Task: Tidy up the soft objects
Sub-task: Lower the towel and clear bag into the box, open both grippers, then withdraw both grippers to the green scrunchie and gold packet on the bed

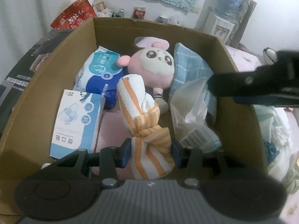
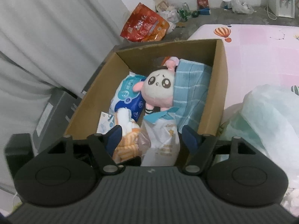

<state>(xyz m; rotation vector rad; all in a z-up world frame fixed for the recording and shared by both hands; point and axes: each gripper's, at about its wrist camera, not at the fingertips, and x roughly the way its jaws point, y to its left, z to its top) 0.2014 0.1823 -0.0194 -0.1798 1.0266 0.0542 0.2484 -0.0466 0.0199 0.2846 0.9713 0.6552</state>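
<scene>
In the left wrist view my left gripper (image 1: 151, 154) is shut on the lower end of a rolled white towel with orange stripes (image 1: 138, 108), inside a cardboard box (image 1: 56, 71). The box also holds a pink plush doll (image 1: 157, 65), a blue checked towel (image 1: 188, 67), a blue tissue pack (image 1: 101, 71), a mask box (image 1: 78, 123) and a white package in clear plastic (image 1: 190, 112). My right gripper (image 2: 152, 138) stands open over the box's near end. The plastic-wrapped package (image 2: 164, 140) lies between its fingers, and the pads do not press on it. The striped towel (image 2: 127, 145) shows beside its left finger.
The box (image 2: 222, 85) stands beside a pink patterned bed sheet (image 2: 261, 52). A pale plastic bag of soft things (image 2: 265, 115) lies right of the box. A grey curtain (image 2: 46, 37), a red snack bag (image 2: 143, 28) and floor clutter are to the left and behind.
</scene>
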